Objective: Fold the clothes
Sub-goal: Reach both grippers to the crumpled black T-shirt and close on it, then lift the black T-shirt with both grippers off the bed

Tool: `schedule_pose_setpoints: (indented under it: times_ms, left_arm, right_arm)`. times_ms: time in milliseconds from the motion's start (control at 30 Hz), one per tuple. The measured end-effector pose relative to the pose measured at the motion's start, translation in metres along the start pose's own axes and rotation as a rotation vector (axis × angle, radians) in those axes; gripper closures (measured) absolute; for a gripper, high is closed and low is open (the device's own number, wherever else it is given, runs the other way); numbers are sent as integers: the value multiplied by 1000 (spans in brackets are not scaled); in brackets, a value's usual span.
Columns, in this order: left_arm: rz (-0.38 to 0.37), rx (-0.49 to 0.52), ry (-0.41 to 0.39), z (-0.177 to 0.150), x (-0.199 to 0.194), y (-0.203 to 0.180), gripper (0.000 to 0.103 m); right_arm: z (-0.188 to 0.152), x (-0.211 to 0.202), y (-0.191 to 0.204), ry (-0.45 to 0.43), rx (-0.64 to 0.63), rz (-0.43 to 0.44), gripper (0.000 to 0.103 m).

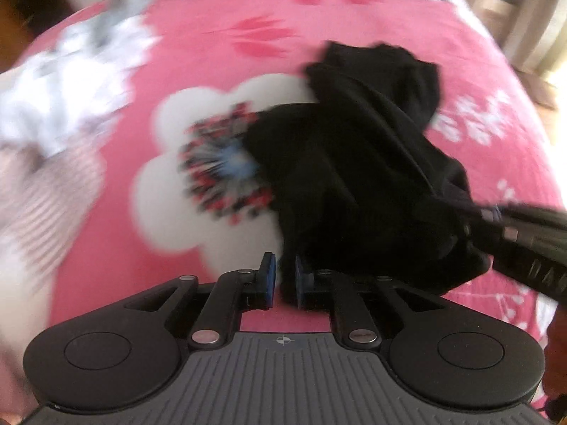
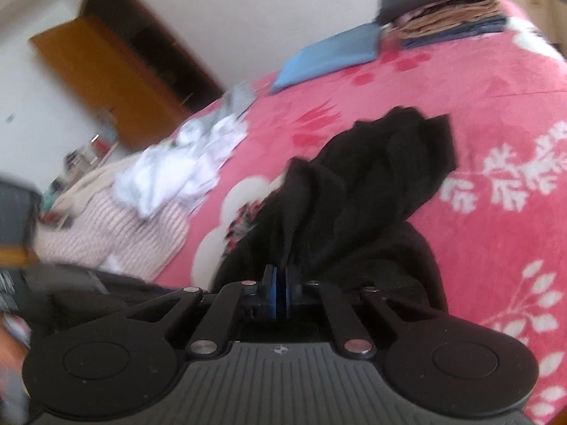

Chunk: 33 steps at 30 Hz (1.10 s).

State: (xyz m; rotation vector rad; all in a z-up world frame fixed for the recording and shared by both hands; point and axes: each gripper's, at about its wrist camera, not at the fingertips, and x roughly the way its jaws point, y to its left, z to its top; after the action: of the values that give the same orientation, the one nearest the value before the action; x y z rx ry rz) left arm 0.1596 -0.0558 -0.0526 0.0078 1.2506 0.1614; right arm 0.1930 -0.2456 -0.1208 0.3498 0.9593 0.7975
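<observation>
Between hand-held gripper pads (pinched): black garment

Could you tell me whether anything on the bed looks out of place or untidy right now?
The black garment lies bunched, not flat, pinched by the right gripper. White clothes sit crumpled at the bed's edge.

you get soft daylight in both views, brightest to the right of the pink bed cover, where the frame corner washes out white. motion blur smears the cover's flower print and the white clothes pile to its left. the black garment reads as a near-featureless dark mass, folds barely visible. fisheye curvature bows the bed's edges, and the wooden wardrobe beyond leans, soft.
</observation>
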Motion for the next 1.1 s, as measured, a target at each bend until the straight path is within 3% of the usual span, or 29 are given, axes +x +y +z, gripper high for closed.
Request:
schedule_pose_setpoints:
  times_ms: [67,133,300,400,467,533,733,800,867,933,1000,1100]
  left_arm:
    - [7,-97,2,8,-19,4,73]
    - [-44,-152,21,24,-25,-1,63]
    - [-235,-136,127,67,17,-26,51]
    - [-205,-91,121,66,44,-32,58]
    - [-193,-107,130,61,56,-25,76]
    - [-202,-152,129,54,59,-13,83]
    - [-254,-157,89,52,55,13,95]
    - [-266,-136,67,55,52,22,97]
    - [-274,-125,50,58,49,31,98]
    - [-291,-138,19,62,44,45,99]
    - [-313,-149,-25,69,35,56,99]
    - [-366,-153,-77,82,25,68,99]
  right_arm:
    - [1,-3,2,48,-51,44,99]
    - [-1,-7,12,82,-111,69,99]
    - [-13,-17,39,129,-223,99,96]
    - [-20,-26,44,138,-236,88,87]
    - [-12,-29,30,110,-171,40,80]
    - [-4,-31,16,80,-103,-9,66]
    - [20,-38,-26,-10,100,-157,50]
    - [21,-14,-43,64,208,-145,40]
    - [13,8,-62,162,387,-108,45]
    - [0,1,-62,138,500,-62,84]
    - [-9,-22,-42,79,483,-43,90]
    - [-15,-49,1,102,384,-13,97]
